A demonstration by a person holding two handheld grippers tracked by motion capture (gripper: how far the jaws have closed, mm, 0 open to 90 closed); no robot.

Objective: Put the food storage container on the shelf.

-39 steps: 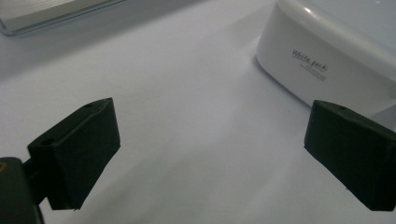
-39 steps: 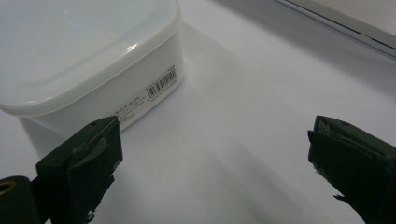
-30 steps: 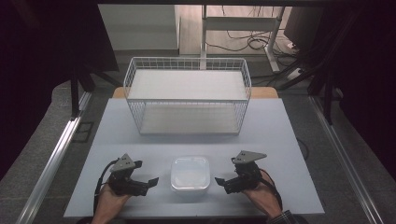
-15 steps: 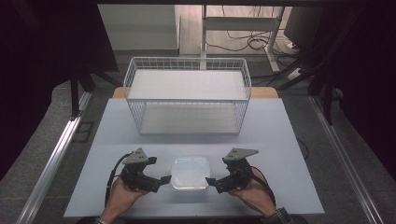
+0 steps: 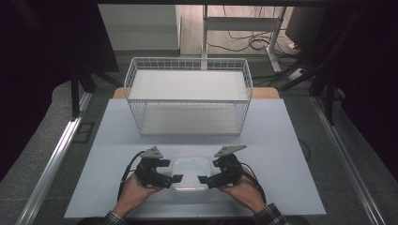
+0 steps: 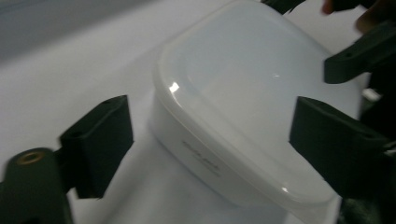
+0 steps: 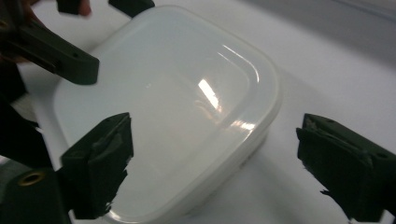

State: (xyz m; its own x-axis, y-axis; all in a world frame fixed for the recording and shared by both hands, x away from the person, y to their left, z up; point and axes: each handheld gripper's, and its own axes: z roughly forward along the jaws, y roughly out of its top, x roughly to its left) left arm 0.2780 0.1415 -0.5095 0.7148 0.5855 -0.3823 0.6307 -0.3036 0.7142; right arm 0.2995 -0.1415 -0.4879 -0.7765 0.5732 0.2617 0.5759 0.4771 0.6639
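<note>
Each hand carries a black two-jaw tool. The left gripper point(image 5: 177, 178) and the right gripper point(image 5: 203, 179) both bear a grey three-cornered plate on top and trail a black cable looping back past the wrist. Their jaws are matte black blocks; a brass-coloured threaded insert point(image 6: 30, 157) sits in one jaw base. Plaid shirt cuffs point(image 5: 111, 218) cover both wrists.

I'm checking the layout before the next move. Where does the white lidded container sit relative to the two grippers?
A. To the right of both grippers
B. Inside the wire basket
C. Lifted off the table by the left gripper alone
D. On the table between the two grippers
D: the high view shows the white lidded container resting on the table, with the left gripper and right gripper at its opposite sides.
</note>
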